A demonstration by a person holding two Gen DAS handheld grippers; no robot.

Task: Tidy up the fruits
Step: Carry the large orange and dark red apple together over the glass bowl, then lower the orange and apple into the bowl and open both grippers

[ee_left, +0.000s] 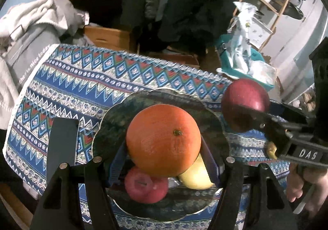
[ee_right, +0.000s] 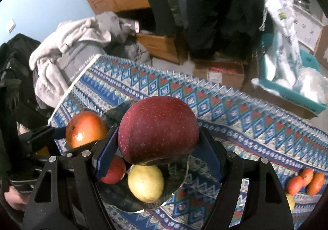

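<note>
On the dark scalloped plate (ee_left: 114,119) already lie a small red apple (ee_left: 145,187) and a yellow pear (ee_right: 145,182). Above the plate, the left gripper (ee_left: 164,160) clamps an orange (ee_left: 163,140), and the right gripper (ee_right: 157,148) clamps a dark red apple (ee_right: 157,129). Beside the plate, small orange fruits (ee_right: 305,180) wait on the counter's patterned cloth (ee_right: 256,123); I'd judge it about half done.

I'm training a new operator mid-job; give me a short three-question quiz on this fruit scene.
1. True or false: the left claw is shut on the orange.
2. What does the right claw carry? A) dark red apple B) banana C) lemon
3. Name one fruit already lying on the dark plate.

Key: 1 true. 2 A. 3 The yellow fruit or the smaller red apple.
</note>
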